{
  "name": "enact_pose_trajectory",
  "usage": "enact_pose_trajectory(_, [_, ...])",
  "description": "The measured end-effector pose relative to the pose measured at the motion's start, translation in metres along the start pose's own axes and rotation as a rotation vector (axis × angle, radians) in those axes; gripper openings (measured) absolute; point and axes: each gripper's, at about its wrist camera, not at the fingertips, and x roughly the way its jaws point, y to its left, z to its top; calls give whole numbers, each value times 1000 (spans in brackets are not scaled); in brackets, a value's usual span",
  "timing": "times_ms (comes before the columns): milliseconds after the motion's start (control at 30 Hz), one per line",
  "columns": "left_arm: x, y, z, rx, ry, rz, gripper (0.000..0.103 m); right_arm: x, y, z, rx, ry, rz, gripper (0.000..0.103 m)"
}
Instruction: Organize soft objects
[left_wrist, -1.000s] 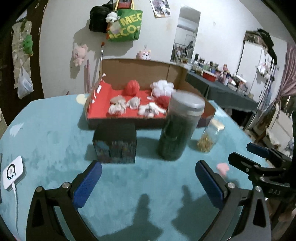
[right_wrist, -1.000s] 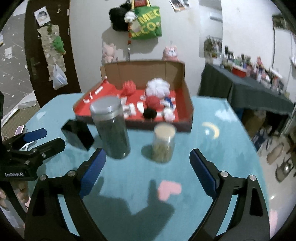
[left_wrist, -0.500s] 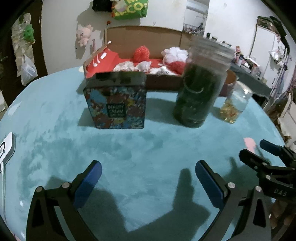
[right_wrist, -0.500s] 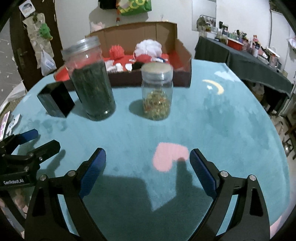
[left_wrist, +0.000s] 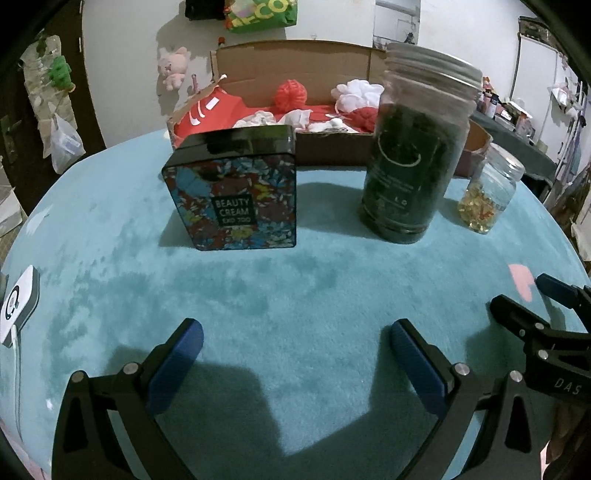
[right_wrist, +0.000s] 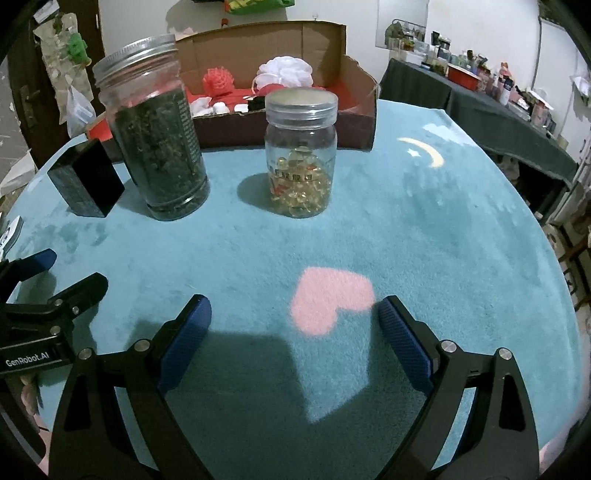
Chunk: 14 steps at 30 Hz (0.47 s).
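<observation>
A cardboard box with a red lining stands at the far side of the teal table. It holds soft things: a red yarn ball, a white puff and small white pieces. The box also shows in the right wrist view with the red ball and white puff. My left gripper is open and empty, low over the near table. My right gripper is open and empty, just above a pink heart mark.
A floral "Beauty Cream" tin, a tall jar of dark leaves and a small jar of yellow capsules stand in front of the box. A white device lies at the left edge. Bags and plush toys hang on the wall.
Both grippers have dropped lower and closer to the table, so the tin and jars look bigger and the box sits behind them. Both stay open and empty.
</observation>
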Motion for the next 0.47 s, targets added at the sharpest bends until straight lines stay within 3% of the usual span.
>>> enact_pose_trajectory(467, [-1, 0, 0, -4, 0, -3, 103, 1, 0, 1, 3, 1, -3, 96])
